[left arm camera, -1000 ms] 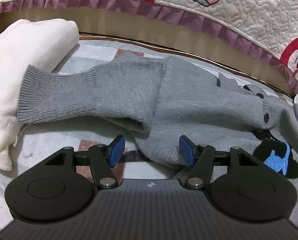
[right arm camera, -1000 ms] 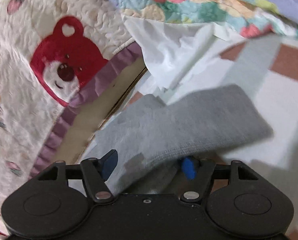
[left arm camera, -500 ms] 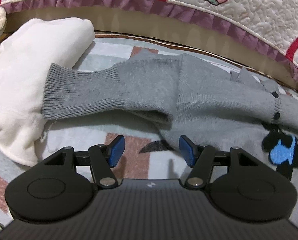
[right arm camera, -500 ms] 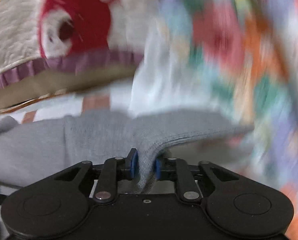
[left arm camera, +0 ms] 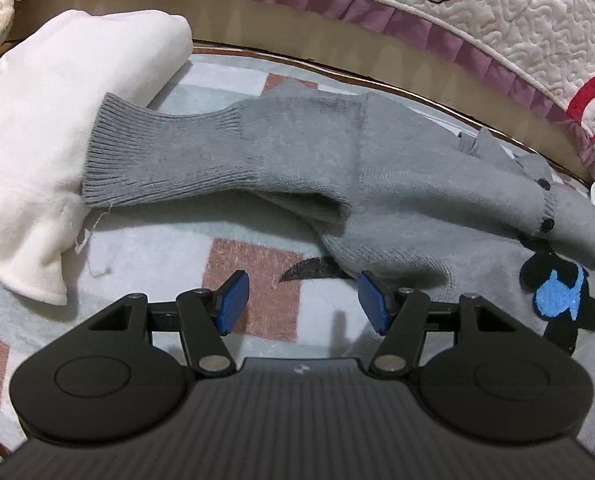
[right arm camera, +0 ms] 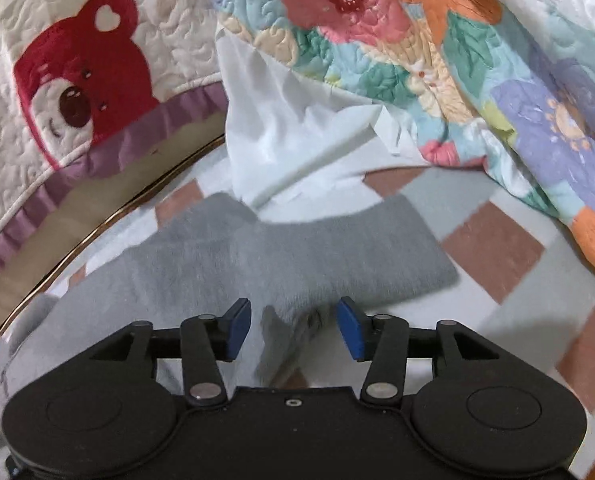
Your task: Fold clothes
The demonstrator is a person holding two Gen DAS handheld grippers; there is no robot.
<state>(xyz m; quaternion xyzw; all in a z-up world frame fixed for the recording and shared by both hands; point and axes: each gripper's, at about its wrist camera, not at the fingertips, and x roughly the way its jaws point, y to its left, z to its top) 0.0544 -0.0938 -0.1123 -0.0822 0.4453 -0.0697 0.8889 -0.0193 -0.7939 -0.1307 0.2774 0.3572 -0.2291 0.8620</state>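
A grey knitted cardigan (left arm camera: 397, 184) lies spread on the checked blanket, its ribbed-cuff sleeve (left arm camera: 169, 156) reaching left onto a white garment. My left gripper (left arm camera: 303, 300) hovers open just in front of the cardigan's hem, nothing between its blue pads. In the right wrist view the other grey sleeve (right arm camera: 297, 252) lies flat, pointing right. My right gripper (right arm camera: 293, 326) has its jaws opening; a fold of that sleeve stands between the pads, which no longer press on it.
A folded white garment (left arm camera: 53, 132) lies at the left. A light grey top with a black and blue patch (left arm camera: 557, 296) lies under the cardigan at the right. A quilted bear-print headboard cover (right arm camera: 77, 76), a floral quilt (right arm camera: 477, 60) and white cloth (right arm camera: 293, 128) border the blanket.
The right gripper, pinching the sleeve half a second ago, has spread its jaws and the sleeve has dropped flat. The left wrist view has shifted left and slightly back from the cardigan.
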